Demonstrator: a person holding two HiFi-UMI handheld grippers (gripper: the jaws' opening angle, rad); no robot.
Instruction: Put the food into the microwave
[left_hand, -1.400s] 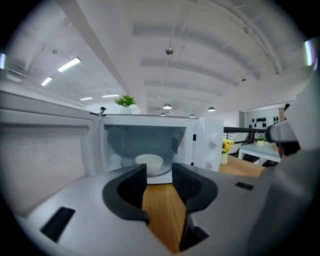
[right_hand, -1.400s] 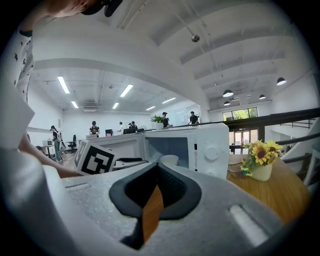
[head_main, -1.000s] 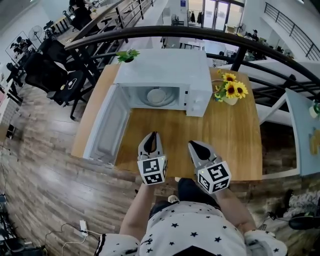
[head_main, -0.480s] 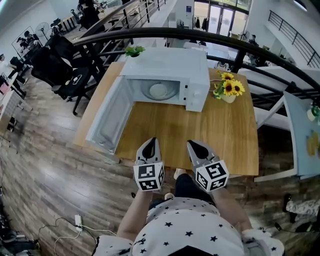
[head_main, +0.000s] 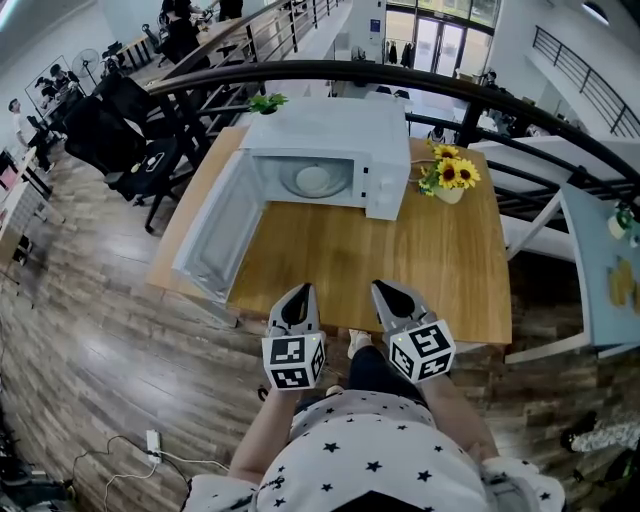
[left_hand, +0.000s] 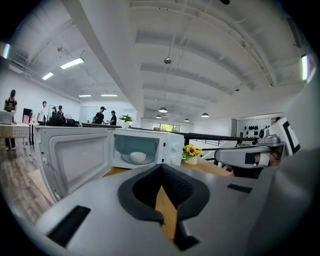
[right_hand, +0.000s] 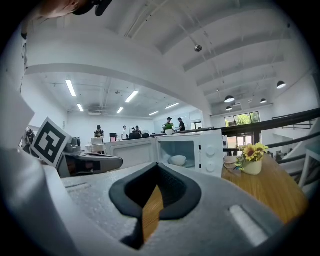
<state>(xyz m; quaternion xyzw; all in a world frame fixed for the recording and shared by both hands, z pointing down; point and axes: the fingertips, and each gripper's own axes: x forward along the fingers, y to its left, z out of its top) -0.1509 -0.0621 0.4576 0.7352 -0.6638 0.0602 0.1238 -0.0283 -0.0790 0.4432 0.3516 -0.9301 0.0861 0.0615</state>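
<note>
A white microwave (head_main: 330, 150) stands at the far side of the wooden table (head_main: 430, 260), its door (head_main: 215, 235) swung wide open to the left. Inside it a white bowl (head_main: 313, 180) sits on the turntable; the left gripper view shows the bowl (left_hand: 137, 157) too, and so does the right gripper view (right_hand: 177, 160). My left gripper (head_main: 298, 295) and right gripper (head_main: 392, 292) hover side by side at the table's near edge, well short of the microwave. Both are shut and hold nothing, with the left gripper's (left_hand: 161, 166) and the right gripper's (right_hand: 158, 166) tips meeting.
A vase of sunflowers (head_main: 447, 178) stands right of the microwave, a small green plant (head_main: 265, 102) behind its left corner. A black railing (head_main: 480, 95) runs behind the table. Office chairs (head_main: 130, 150) stand at the left. People stand far off in the room.
Both grippers have drawn back from over the table to its near edge, towards the person. The bowl stays in the microwave and the door stays open.
</note>
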